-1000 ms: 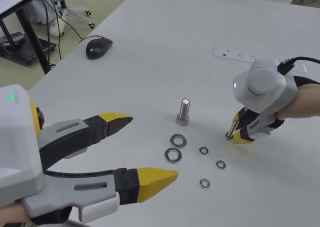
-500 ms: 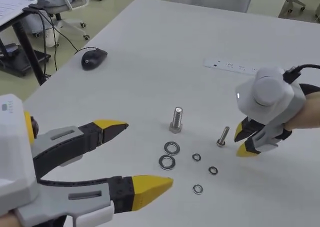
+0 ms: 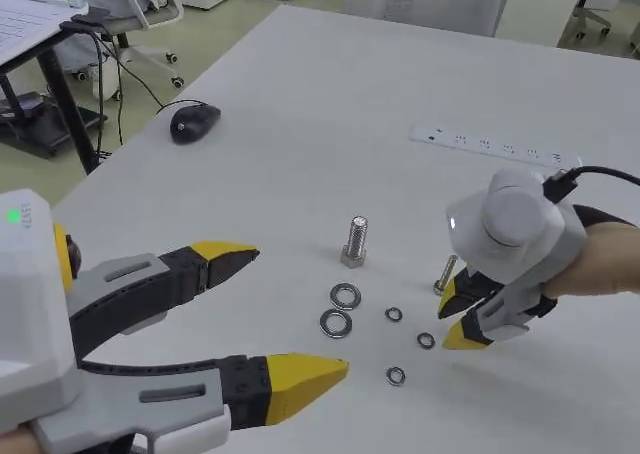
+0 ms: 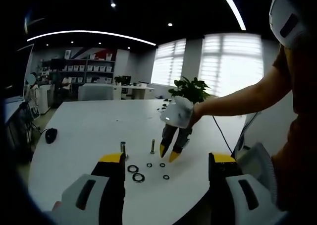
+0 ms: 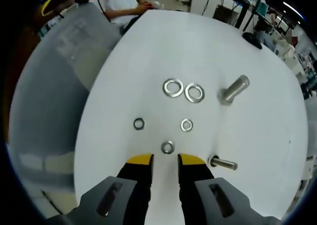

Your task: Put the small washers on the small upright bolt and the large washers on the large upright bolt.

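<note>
Yellow tips of my left gripper [image 3: 288, 314] stand wide apart, released, nothing between them. It sits nearest to me at the lower left of the head view, above the white table [image 3: 300, 104]. Just past the tips, three small washers [image 3: 396, 377] lie flat and loose on the table, in a short line running away from me, each apart from the others. Left of those, two large washers [image 3: 335, 324] lie flat just beside each other; can't tell if they touch. My right gripper [image 3: 450, 319] comes in from the right with tips angled down by the small washers, jaws a narrow gap apart, gripping nothing. In the right gripper view one small washer lies just ahead of that gap. Small bolt [image 3: 445, 274] stands upright just beside the right gripper's far tip, bare. Large bolt [image 3: 355, 242] stands upright on its hex head behind the large washers, also bare. Farther back are a dark mouse [image 3: 193, 121] at left and a white power strip [image 3: 495, 146] at right.
</note>
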{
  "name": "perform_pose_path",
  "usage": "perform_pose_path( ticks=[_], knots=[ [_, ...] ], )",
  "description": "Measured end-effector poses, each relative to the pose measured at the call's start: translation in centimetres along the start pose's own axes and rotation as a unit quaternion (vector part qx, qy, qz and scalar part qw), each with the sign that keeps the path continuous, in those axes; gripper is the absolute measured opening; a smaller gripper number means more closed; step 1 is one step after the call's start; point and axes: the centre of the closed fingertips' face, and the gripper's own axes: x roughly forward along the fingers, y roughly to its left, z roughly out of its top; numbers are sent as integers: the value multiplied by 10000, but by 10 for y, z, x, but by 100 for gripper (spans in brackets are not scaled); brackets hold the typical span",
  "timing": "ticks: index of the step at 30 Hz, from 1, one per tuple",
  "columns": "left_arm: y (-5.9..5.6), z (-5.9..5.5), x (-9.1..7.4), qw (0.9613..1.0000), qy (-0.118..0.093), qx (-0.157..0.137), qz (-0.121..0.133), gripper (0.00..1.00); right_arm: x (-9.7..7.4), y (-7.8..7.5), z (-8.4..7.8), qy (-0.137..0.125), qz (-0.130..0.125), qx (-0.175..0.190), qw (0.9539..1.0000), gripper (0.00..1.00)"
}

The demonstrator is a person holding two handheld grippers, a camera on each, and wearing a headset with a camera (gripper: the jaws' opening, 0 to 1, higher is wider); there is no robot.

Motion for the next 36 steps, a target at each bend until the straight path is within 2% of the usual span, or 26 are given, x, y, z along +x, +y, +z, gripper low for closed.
perform_pose_path(
  ticks=[8, 11, 18, 24, 31, 36],
  knots=[
    [-2, -2, -3, 10000, 0, -5, 57, 68, 11, -4, 2, 49, -99, -47, 9999, 20],
    [-3, -4, -3, 10000, 35, 1, 64, 68, 15, -4, 2, 98, -79, -45, 9999, 20],
    [-3, -3, -4, 9999, -31, -42, 107, 68, 21, -5, -1, 166, -69, -14, 9998, 20],
    [-1, -4, -5, 9998, -58, -67, 163, 68, 20, -2, 0, 126, 13, -26, 9999, 19],
    [-1, -3, -5, 9998, -58, -64, 162, 68, 20, -1, 0, 183, 11, -86, 9998, 19],
    [-2, -3, -5, 9998, -63, -60, 163, 68, 19, -2, -1, 167, -39, -117, 9998, 15]
  ],
)
